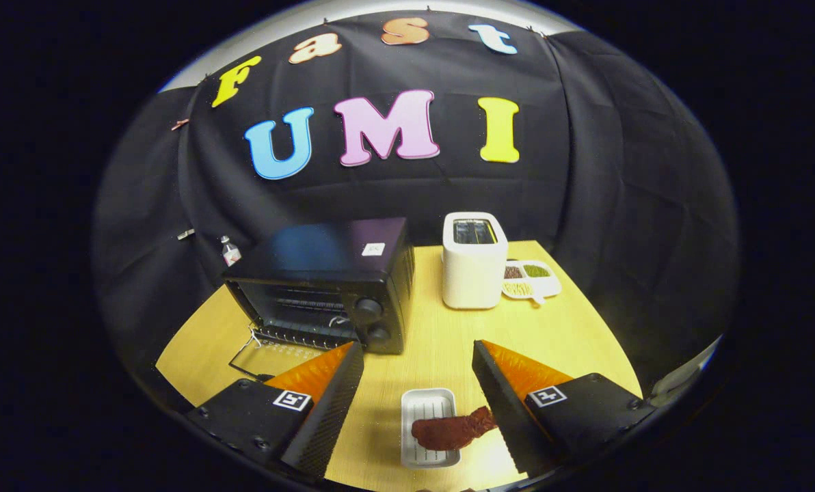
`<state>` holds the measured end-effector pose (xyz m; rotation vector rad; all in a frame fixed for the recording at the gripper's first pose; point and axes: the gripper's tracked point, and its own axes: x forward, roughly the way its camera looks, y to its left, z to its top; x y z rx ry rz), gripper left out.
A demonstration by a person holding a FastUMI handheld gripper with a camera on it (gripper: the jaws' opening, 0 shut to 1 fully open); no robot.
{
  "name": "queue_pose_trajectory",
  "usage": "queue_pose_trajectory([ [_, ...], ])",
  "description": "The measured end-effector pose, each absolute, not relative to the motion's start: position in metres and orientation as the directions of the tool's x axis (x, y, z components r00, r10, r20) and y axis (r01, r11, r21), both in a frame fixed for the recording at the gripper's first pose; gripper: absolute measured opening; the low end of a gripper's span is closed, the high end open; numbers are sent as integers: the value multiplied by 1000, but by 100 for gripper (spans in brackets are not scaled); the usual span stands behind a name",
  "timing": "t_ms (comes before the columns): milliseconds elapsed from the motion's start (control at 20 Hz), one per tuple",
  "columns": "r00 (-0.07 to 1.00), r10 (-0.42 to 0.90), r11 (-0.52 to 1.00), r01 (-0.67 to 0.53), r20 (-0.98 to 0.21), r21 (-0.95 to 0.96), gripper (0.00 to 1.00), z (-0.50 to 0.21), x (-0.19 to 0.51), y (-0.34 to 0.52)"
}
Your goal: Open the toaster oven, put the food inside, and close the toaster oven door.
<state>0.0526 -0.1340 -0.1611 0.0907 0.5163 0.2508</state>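
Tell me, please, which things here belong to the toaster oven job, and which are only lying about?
For the job:
- toaster oven, door already down
- food, on the small white tray
- hand-held gripper, fingers open above the tray

Lying about:
- white toaster
- divided dish beside it
- small bottle behind the oven

The black toaster oven point(332, 287) has a glossy, smooth casing and a metal wire rack inside. The white pop-up toaster point(474, 263) looks like matt, smooth plastic. The pale table point(442, 342) shows a light wood grain with a soft sheen. The small white ribbed tray point(426, 410) looks plastic; the reddish-brown food piece point(452, 430) on it looks rough and matt.
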Motion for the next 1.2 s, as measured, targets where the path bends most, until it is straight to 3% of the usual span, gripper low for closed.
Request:
queue_pose_trajectory([
  [400, 686, 326, 945, -224, -651, 237, 99, -221, 40, -172],
  [800, 481, 392, 912, -89, -784, 401, 97, -284, 22, -184],
  [900, 464, 421, 886, -25, -780, 463, 88, -288, 23, -184],
  [950, 449, 446, 864, 10, -774, 503, 78, -290, 23, -181],
  [1000, 437, 474, 838, 41, -764, 544, 77, -289, 20, -177],
  [1200, 435, 497, 803, 97, -751, 588, 38, -291, 20, -179],
])
